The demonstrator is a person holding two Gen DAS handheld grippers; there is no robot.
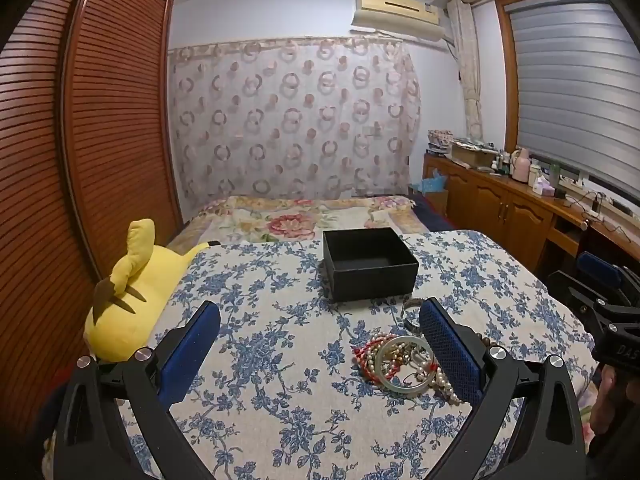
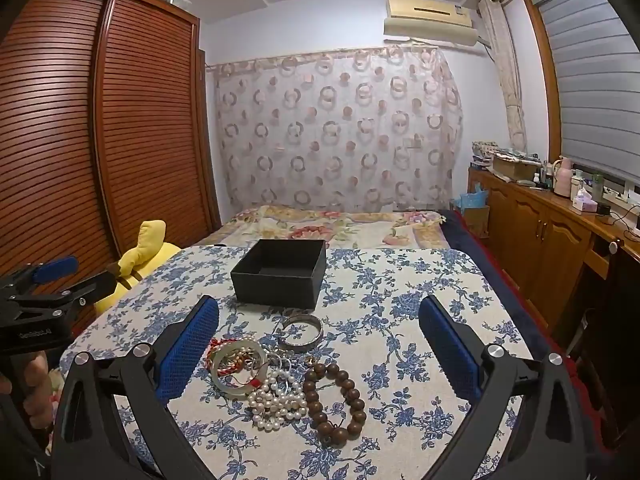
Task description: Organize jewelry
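Fingers on both the left gripper (image 1: 320, 340) and right gripper (image 2: 320, 336) are spread wide, holding nothing, so I'd pinch one bracelet off the jewelry pile (image 2: 280, 376), near the black box (image 2: 280, 276), avoiding tangles.

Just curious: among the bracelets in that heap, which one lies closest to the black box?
The silver metal bangle. It lies apart from the tangled pile, just before the black box; the wooden bead bracelet and pearls lie farther back.

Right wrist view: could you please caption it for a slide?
Open right gripper above a jewelry pile on the floral cloth, empty black box behind.
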